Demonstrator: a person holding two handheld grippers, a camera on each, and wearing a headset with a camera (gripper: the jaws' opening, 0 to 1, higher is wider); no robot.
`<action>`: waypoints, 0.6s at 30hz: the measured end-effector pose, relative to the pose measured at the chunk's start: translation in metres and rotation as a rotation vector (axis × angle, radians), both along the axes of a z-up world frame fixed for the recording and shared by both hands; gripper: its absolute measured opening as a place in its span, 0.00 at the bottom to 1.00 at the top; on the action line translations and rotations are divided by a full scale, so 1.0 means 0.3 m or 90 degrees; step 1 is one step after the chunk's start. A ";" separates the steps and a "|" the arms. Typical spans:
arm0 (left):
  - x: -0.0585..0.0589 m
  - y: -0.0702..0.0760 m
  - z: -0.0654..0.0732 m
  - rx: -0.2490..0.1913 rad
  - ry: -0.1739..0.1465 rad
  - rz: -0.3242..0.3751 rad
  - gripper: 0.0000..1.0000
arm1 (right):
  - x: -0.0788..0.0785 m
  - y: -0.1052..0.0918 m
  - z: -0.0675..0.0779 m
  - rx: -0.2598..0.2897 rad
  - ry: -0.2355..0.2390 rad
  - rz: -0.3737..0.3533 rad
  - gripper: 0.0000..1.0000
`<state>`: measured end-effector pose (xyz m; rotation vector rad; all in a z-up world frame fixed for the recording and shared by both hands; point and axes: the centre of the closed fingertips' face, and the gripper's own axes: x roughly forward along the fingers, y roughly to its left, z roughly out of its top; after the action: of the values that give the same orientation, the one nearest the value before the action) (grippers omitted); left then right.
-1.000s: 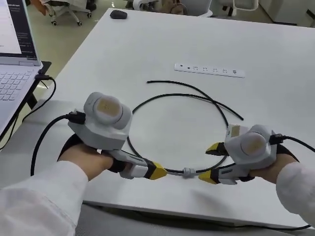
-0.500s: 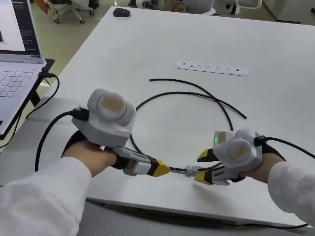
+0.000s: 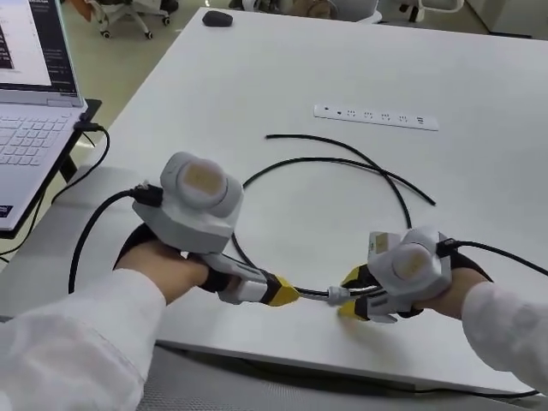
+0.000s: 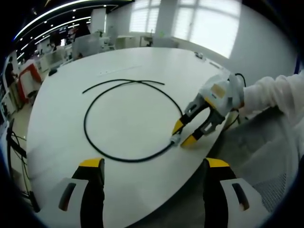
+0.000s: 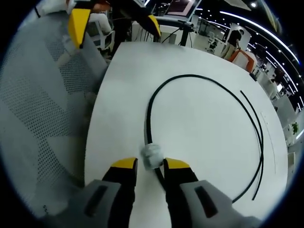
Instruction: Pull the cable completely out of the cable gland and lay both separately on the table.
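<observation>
A black cable (image 3: 377, 171) lies in a wide loop on the white table (image 3: 257, 77), its two ends crossing at the far side. A small grey cable gland (image 3: 336, 296) sits on the cable near the table's front edge. My right gripper (image 3: 349, 294) is shut on the gland (image 5: 152, 156), with a yellow tip on each side. The left gripper (image 3: 278, 293) is just left of the gland, beside the cable. Its jaws (image 4: 153, 164) stand wide open with nothing between them. From there the loop (image 4: 90, 114), the gland (image 4: 175, 140) and the right gripper (image 4: 184, 134) lie ahead.
A white power strip (image 3: 377, 117) lies beyond the loop. An open laptop (image 3: 30, 103) stands on a stand to the left, and a dark mouse (image 3: 217, 18) sits at the far edge. The left gripper's black lead (image 3: 86, 240) curves off the table's left side.
My right gripper has moved left to the gland and its jaws have narrowed onto it. The left gripper has stayed by the cable.
</observation>
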<state>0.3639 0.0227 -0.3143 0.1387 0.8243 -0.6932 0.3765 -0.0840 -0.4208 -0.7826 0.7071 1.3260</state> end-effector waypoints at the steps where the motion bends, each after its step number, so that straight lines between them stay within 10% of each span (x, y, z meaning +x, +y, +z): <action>1: 0.001 0.001 0.001 0.000 -0.001 0.001 0.86 | 0.001 0.004 -0.003 0.001 0.001 0.000 0.19; 18: 0.005 -0.009 0.007 -0.007 -0.016 -0.011 0.81 | 0.019 0.009 0.039 0.000 0.021 -0.053 0.13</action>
<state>0.3654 0.0201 -0.3120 0.1450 0.7955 -0.7110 0.3822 -0.0812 -0.4092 -0.7258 0.7576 1.2664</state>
